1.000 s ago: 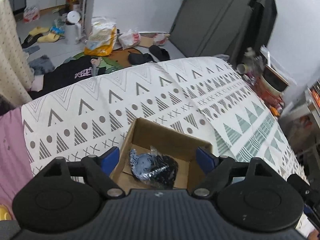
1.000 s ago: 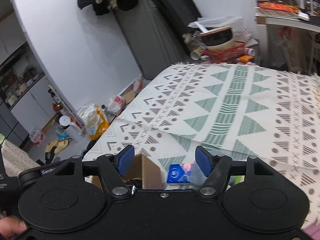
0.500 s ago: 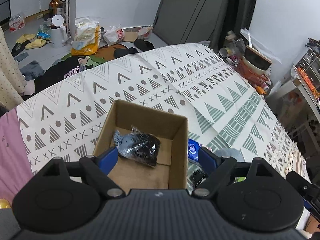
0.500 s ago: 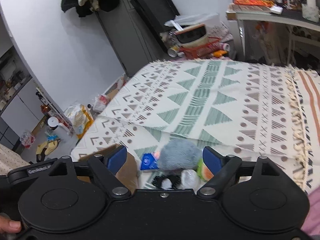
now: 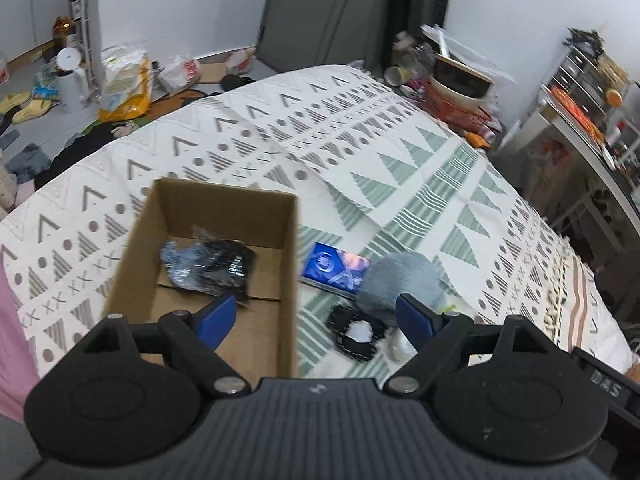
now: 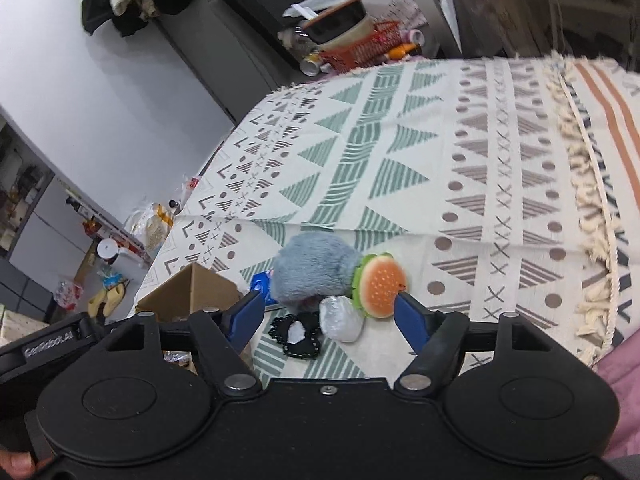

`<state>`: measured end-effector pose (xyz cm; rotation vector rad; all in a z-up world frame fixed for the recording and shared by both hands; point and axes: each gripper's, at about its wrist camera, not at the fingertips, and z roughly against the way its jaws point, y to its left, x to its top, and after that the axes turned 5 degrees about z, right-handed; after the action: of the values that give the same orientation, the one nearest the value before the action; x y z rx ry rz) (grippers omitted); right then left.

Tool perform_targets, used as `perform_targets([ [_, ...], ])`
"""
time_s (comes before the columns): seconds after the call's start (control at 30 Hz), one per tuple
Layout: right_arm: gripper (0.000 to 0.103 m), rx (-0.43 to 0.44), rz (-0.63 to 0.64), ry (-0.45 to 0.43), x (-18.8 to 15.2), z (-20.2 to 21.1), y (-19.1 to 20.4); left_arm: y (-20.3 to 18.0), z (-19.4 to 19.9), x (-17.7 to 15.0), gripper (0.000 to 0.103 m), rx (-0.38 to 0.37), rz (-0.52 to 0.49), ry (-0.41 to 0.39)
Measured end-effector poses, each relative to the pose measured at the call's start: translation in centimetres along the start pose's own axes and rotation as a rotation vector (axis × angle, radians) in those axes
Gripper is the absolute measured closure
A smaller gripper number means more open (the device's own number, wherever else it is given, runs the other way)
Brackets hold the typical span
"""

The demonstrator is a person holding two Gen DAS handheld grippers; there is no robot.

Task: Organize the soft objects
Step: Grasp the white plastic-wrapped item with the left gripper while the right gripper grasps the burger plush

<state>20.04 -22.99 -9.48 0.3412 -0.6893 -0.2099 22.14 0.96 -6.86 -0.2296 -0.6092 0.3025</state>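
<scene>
An open cardboard box (image 5: 288,256) stands on the patterned bedspread (image 5: 360,152) and holds a dark bagged soft item (image 5: 208,264). Right of the box lie a blue packet (image 5: 332,266), a grey fluffy plush (image 5: 400,280), a black pouch with white stitching (image 5: 354,332) and a clear wrapped lump (image 6: 342,318). A burger-shaped toy (image 6: 380,286) leans against the grey plush (image 6: 316,272). My left gripper (image 5: 316,318) hangs open above the box's right wall. My right gripper (image 6: 330,318) is open just above the pile, nothing between its fingers. The box corner (image 6: 192,292) shows at its left.
Beyond the far bed edge the floor holds bags (image 5: 124,80), slippers (image 5: 24,104) and a white jug (image 5: 72,76). A red basket with bowls (image 6: 356,46) sits past the bed's corner. A cluttered desk (image 5: 588,120) stands at the right. A fringed striped blanket (image 6: 600,160) lies to the right.
Both grippers have shifted right along the bed. The left view went from centred over the box to its right wall; the plush pile and burger toy came into the right view.
</scene>
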Motion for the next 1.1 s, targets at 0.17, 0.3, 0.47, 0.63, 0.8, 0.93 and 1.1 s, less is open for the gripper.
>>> perform_targets([
  [0.17,0.038,0.041,-0.093,0.009,-0.3,-1.3,-2.7,-2.4,-1.7,-1.3,0.020,-0.010,-0.029,0.029],
  [0.3,0.038,0.091,-0.150,0.023,-0.2,-2.7,-4.2,-4.2,-3.5,-2.5,0.020,0.003,-0.052,0.051],
  [0.47,0.038,0.122,-0.170,0.063,-0.2,-4.8,-5.4,-5.7,-6.2,-3.3,0.021,0.031,-0.065,0.093],
  [0.63,0.038,0.141,-0.229,0.097,0.0,-6.9,-7.3,-7.1,-8.8,-3.8,0.026,0.046,-0.072,0.138],
  [0.8,0.038,0.185,-0.255,0.137,0.0,-9.0,-8.3,-8.0,-11.3,-4.3,0.032,0.049,-0.069,0.171],
  [0.93,0.041,0.195,-0.279,0.174,0.0,-10.6,-9.0,-8.4,-13.3,-4.7,0.040,0.056,-0.064,0.206],
  [1.1,0.043,0.209,-0.308,0.201,0.0,-12.0,-9.8,-8.4,-15.1,-4.8,0.047,0.050,-0.046,0.234],
])
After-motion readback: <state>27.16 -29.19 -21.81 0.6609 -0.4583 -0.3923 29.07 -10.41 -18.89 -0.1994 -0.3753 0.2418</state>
